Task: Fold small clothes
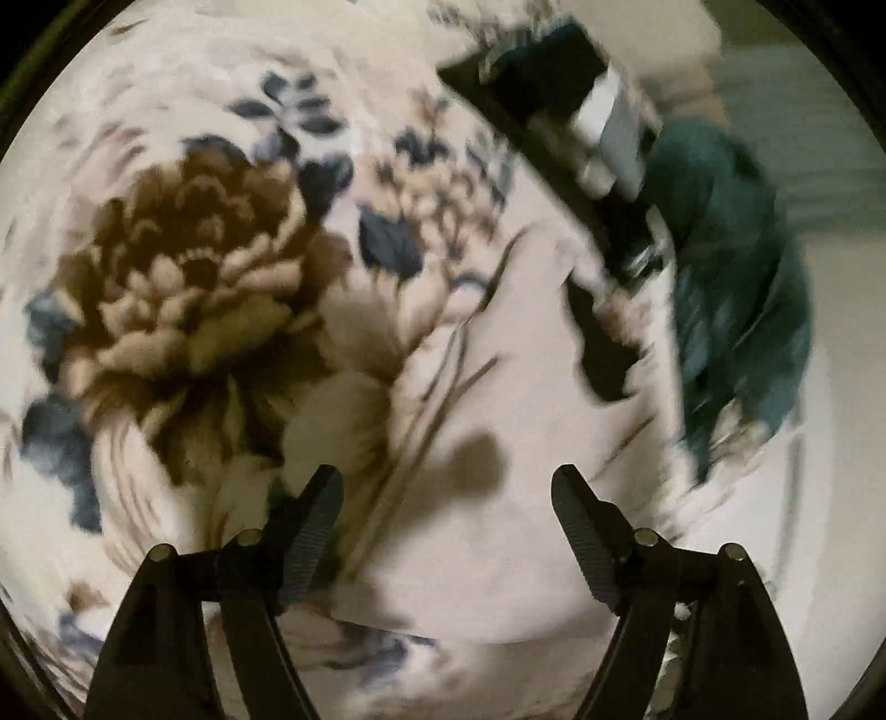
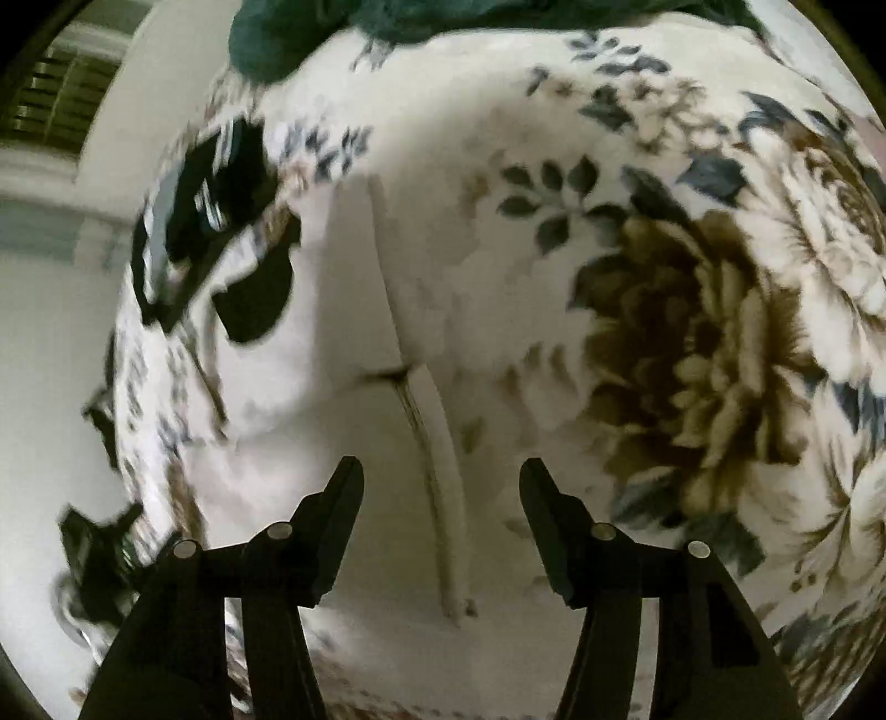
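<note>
Cream fabric printed with brown and blue-grey flowers, the floral blanket [image 1: 232, 266], fills most of both views and is blurred throughout.

Left wrist view: the left tongs [image 1: 446, 484] sit at the lower centre with their two ribbed fingers [image 1: 315, 531] wide apart and nothing between them; their shadow falls on the pale cloth just ahead. In the upper right of the frame lies a dark teal garment [image 1: 736, 288], near the blanket's right edge. Just left of it, the other handheld device [image 1: 559, 94] appears as a dark and white block; its details are too blurred to read.

Right wrist view: the right tongs [image 2: 440, 471] occupy the lower centre, fingers [image 2: 340, 526] spread apart and holding nothing. Between and ahead of them runs a raised cream fold or seam [image 2: 437, 443], curving from mid-frame down toward the bottom centre; whether it belongs to a separate garment cannot be told. The teal garment [image 2: 343, 33] shows at the top centre. A blurred black and white object [image 2: 216, 221] lies at the left of the frame.
</note>
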The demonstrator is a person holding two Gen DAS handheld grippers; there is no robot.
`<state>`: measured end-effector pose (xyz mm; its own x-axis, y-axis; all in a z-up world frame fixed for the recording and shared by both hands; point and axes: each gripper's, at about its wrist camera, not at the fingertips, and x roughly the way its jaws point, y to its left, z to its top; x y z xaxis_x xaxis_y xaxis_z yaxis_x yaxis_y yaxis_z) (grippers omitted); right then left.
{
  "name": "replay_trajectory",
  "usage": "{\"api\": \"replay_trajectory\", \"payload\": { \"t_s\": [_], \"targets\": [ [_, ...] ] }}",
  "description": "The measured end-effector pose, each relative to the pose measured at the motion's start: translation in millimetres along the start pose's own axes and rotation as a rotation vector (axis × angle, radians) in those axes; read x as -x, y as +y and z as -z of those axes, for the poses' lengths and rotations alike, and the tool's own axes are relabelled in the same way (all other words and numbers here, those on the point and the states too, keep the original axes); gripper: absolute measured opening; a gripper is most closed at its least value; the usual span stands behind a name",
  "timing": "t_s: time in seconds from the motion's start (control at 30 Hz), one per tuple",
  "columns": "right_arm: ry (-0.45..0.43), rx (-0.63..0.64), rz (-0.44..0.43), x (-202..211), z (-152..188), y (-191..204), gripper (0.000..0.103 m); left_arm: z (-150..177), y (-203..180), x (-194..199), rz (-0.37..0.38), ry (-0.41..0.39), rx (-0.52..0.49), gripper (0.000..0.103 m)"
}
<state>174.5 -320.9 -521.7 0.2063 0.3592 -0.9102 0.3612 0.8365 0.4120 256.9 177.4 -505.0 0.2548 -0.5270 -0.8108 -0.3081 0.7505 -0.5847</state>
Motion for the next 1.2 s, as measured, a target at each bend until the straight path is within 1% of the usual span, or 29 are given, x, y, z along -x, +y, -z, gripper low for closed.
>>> {"api": "replay_trajectory", "payload": {
  "t_s": [0.07, 0.13, 0.17, 0.2, 0.23, 0.27, 0.3, 0.33, 0.37, 0.4, 0.43, 0.47, 0.5, 0.53, 0.57, 0.6, 0.63, 0.67, 0.7, 0.73, 0.8, 0.87, 0.97, 1.03, 1.1, 1.13, 1.17, 1.2],
  "targets": [
    [0.017, 0.012, 0.005, -14, -4, 5, 0.061, -4, -7, -21, -0.019, 0.027, -0.024, 0.076],
    [0.023, 0.02, 0.019, -29, -11, 12, 0.061, -10, -18, -38, -0.063, 0.03, -0.081, 0.074],
    [0.02, 0.015, 0.017, -36, -15, 14, 0.058, -14, -25, -46, -0.077, 0.015, -0.113, 0.062],
    [0.005, 0.002, 0.015, -41, -19, 16, 0.052, -14, -27, -49, -0.078, 0.007, -0.134, 0.021],
    [-0.007, -0.01, 0.028, -44, -22, 17, 0.022, -15, -30, -55, -0.096, 0.022, -0.159, 0.007],
    [-0.02, -0.031, 0.059, -46, -25, 19, 0.003, -15, -31, -58, -0.104, 0.031, -0.165, 0.008],
    [-0.033, -0.046, 0.071, -45, -26, 20, 0.003, -14, -30, -57, -0.096, 0.023, -0.163, 0.008],
    [-0.05, -0.06, 0.085, -43, -27, 22, 0.003, -14, -26, -56, -0.114, 0.019, -0.162, 0.008],
    [-0.058, -0.065, 0.106, -41, -28, 23, 0.003, -14, -20, -54, -0.127, 0.025, -0.151, 0.008],
    [-0.059, -0.069, 0.124, -42, -28, 24, 0.003, -15, -13, -56, -0.122, 0.037, -0.126, 0.008],
    [-0.047, -0.07, 0.129, -44, -29, 24, 0.003, -18, -8, -57, -0.109, 0.051, -0.101, 0.008],
    [-0.014, -0.074, 0.142, -48, -29, 25, 0.003, -21, -8, -57, -0.1, 0.071, -0.099, 0.011],
    [0.022, -0.089, 0.143, -51, -30, 26, 0.003, -24, -11, -57, -0.098, 0.097, -0.105, 0.012],
    [0.041, -0.104, 0.137, -49, -31, 28, 0.005, -30, -22, -55, -0.119, 0.131, -0.126, 0.012],
    [0.057, -0.114, 0.13, -45, -32, 31, 0.011, -36, -33, -54, -0.135, 0.144, -0.157, 0.021],
    [0.062, -0.113, 0.131, -39, -35, 36, 0.018, -43, -49, -49, -0.128, 0.14, -0.214, 0.034],
    [0.05, -0.107, 0.128, -31, -39, 43, 0.043, -49, -61, -46, -0.116, 0.13, -0.251, 0.045],
    [0.03, -0.103, 0.117, -24, -44, 48, 0.062, -55, -70, -45, -0.104, 0.123, -0.279, 0.071],
    [0.003, -0.089, 0.105, -18, -51, 55, 0.065, -66, -81, -46, -0.093, 0.116, -0.31, 0.082],
    [-0.017, -0.053, 0.121, -16, -64, 66, 0.066, -74, -88, -49, -0.105, 0.106, -0.33, 0.082],
    [-0.027, -0.004, 0.157, -24, -91, 79, 0.066, -93, -101, -61, -0.134, 0.092, -0.358, 0.082],
    [-0.031, 0.023, 0.158, -39, -123, 90, 0.066, -114, -109, -79, -0.157, 0.098, -0.372, 0.082],
    [-0.033, 0.078, 0.191, -65, -170, 106, 0.066, -139, -121, -114, -0.208, 0.121, -0.416, 0.082],
    [-0.022, 0.11, 0.2, -82, -197, 117, 0.066, -148, -124, -131, -0.244, 0.146, -0.45, 0.082],
    [-0.003, 0.153, 0.198, -99, -217, 128, 0.066, -151, -131, -148, -0.283, 0.161, -0.517, 0.076],
    [0.025, 0.184, 0.206, -111, -224, 135, 0.066, -150, -136, -153, -0.295, 0.156, -0.559, 0.068],
    [0.058, 0.206, 0.216, -121, -228, 139, 0.066, -148, -139, -157, -0.306, 0.156, -0.596, 0.046],
    [0.096, 0.226, 0.215, -133, -230, 144, 0.065, -146, -141, -159, -0.316, 0.157, -0.623, 0.021]
  ]
}}
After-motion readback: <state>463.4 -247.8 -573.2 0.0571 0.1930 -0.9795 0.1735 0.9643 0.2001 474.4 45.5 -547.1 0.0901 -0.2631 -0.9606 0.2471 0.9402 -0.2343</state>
